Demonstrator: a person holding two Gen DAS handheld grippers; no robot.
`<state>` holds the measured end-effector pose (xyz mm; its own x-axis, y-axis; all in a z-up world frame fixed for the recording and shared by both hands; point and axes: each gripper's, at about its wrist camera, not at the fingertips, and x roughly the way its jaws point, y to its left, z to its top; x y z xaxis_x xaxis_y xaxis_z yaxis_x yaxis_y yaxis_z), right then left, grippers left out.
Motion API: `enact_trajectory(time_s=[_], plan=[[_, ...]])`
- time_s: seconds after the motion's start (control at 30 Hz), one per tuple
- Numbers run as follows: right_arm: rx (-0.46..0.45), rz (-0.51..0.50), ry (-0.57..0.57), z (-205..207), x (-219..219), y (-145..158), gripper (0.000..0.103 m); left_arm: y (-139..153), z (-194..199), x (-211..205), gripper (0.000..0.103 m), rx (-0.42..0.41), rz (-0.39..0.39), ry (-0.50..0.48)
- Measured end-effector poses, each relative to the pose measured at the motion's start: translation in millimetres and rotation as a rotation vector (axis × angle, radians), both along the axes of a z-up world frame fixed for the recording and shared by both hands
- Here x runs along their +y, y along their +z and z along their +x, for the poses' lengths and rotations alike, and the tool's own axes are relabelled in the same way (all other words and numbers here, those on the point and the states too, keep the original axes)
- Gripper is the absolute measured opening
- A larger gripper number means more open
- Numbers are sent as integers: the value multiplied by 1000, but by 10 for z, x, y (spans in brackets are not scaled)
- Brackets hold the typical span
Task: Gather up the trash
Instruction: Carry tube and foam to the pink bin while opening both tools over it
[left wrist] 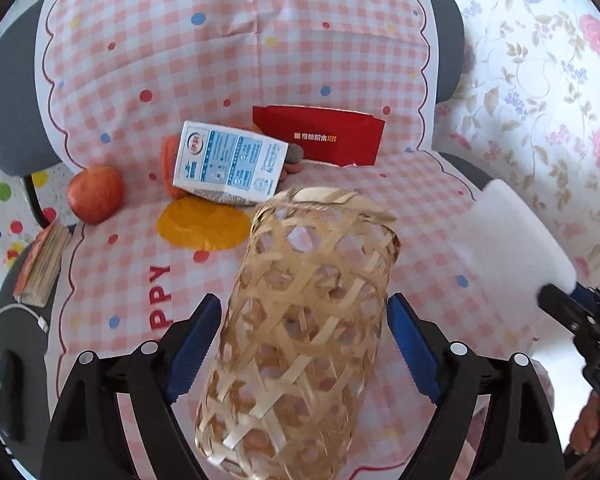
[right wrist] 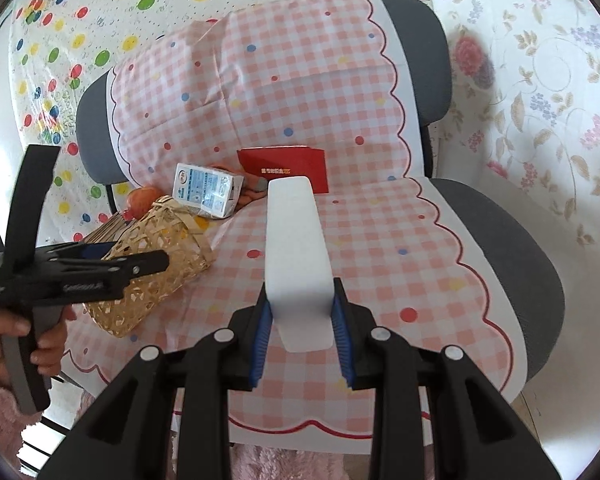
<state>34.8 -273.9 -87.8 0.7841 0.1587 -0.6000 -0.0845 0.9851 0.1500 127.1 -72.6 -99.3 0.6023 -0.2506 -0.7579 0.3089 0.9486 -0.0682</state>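
Note:
A woven bamboo basket (left wrist: 300, 320) lies tilted on the chair seat between the blue pads of my left gripper (left wrist: 304, 304). A thin gap shows on each side, so the pads are not pressing it. In the right wrist view the basket (right wrist: 156, 276) rests on the cloth with the left gripper (right wrist: 142, 252) around it. My right gripper (right wrist: 300, 320) is shut on a white foam block (right wrist: 298, 248), held above the seat. Behind the basket lie a blue-and-white carton (left wrist: 230, 164), a flat red paper box (left wrist: 320, 134) and a yellow-orange peel (left wrist: 204, 222).
A pink checked cloth (right wrist: 380, 240) covers the grey office chair (right wrist: 512, 248). A red apple (left wrist: 96, 194) sits at the seat's left edge, beside a stack of papers (left wrist: 42, 264) and a white cable (left wrist: 20, 312). Flowered cloth (left wrist: 540, 80) hangs to the right.

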Motion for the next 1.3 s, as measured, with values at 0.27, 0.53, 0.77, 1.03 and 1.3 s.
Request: enact_trajectory(time_s=[0.27, 0.53, 0.77, 1.03, 1.3], plan=[[-6, 29, -21, -89, -96, -42, 28, 82, -257, 20, 78, -97, -38, -6], [-17, -11, -74, -399, -149, -40, 28, 136, -756, -349, 78, -173, -142, -130], [-20, -45, -185, -866, -343, -54, 28, 80, -1080, -761, 78, -168, -172, -269], [-18, -83, -380, -1653, -732, -48, 28, 41, -1511, -1259, 78, -169, -198, -437], [40, -125, -526, -2301, -1021, -214, 28, -118, -1961, -1856, 78, -135, -237, -599]])
